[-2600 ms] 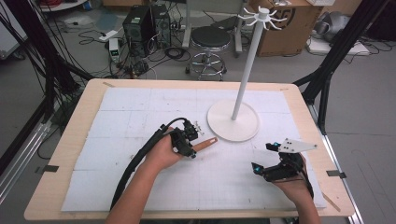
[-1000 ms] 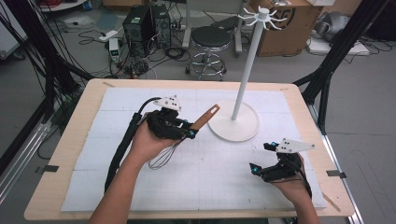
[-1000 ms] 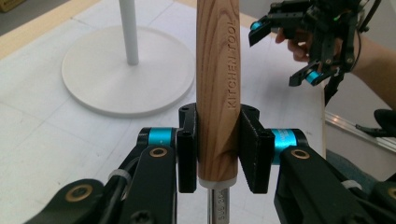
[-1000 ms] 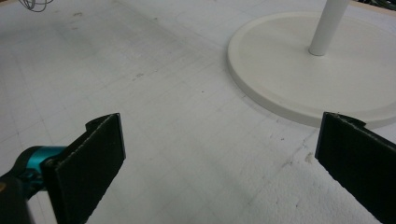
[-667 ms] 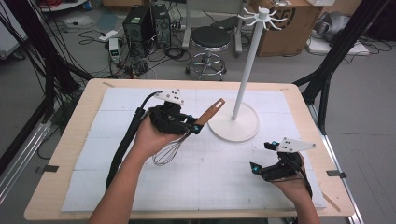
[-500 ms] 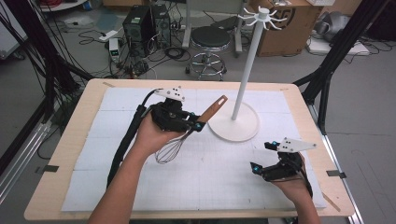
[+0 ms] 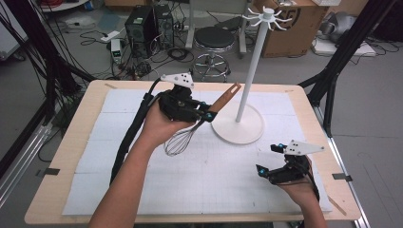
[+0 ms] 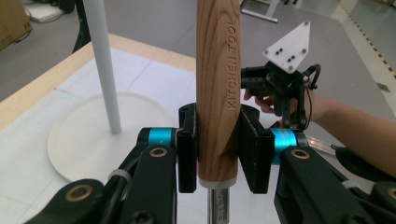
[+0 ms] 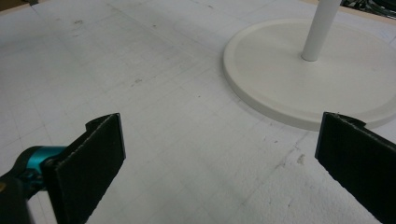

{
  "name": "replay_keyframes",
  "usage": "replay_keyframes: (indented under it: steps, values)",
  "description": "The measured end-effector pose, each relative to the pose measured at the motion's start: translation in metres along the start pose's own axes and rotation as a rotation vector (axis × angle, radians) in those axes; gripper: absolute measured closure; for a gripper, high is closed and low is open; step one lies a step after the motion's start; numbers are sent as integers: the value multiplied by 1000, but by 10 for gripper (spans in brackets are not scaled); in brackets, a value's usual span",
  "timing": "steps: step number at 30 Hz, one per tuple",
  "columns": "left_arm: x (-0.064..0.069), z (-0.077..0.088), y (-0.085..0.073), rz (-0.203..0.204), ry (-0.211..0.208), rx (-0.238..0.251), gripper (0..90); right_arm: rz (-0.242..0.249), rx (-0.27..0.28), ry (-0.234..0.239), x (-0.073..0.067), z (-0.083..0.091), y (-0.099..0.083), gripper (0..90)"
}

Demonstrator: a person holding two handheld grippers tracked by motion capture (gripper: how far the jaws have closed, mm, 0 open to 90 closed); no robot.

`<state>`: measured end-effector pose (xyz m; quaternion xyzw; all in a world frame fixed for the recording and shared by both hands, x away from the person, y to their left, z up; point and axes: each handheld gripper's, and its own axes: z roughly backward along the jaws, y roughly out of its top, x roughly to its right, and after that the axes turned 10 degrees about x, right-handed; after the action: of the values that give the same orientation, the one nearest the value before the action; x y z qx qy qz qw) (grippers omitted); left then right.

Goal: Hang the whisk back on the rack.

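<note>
With the whisk [image 7: 199,124] clamped by its wooden handle in the left tool [image 7: 205,115] and lifted off the bench [image 7: 71,142], while the right tool [image 7: 267,161] rests wide open and empty, the next move looks like hooking the handle's slot onto the white stand [image 7: 251,76].

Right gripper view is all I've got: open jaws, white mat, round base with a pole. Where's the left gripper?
Observer: The left gripper is up off the table, left of the stand's pole, shut on a whisk.
Operator: Gripped where?
Observer: On the wooden handle, just above its metal collar; the pads press it from both sides.
Operator: Which way does the whisk hang?
Observer: Wire loops down toward the person, handle end up toward the pole.
Operator: Any text on it?
Observer: KITCHEN TOOL, stamped along the handle.
</note>
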<state>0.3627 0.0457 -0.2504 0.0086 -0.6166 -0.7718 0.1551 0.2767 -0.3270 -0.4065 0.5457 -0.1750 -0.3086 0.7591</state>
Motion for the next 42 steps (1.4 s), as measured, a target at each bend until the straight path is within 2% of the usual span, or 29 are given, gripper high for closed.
replay_keyframes:
  steps: [6, 10, 14, 20, 38, 42]
  values:
    - [-3, -1, 8, 0, -6, 19, 708, -5, 4, 0, 1, 1, -1, 5]
    - [-5, -1, 18, -17, -3, 23, 708, -3, 0, 1, 1, 0, -1, 5]
    - [-8, -2, 29, -10, -4, 44, 707, -3, 0, 1, 1, 0, -1, 5]
    - [-13, -3, 35, 4, 10, 60, 707, -7, 0, -1, 2, 1, -2, 5]
    - [-23, -10, 69, -46, -26, 84, 707, -10, 13, 0, 5, 4, -2, 5]
    - [-28, -9, 75, -40, -22, 100, 707, -7, 14, 3, 4, 4, -2, 5]
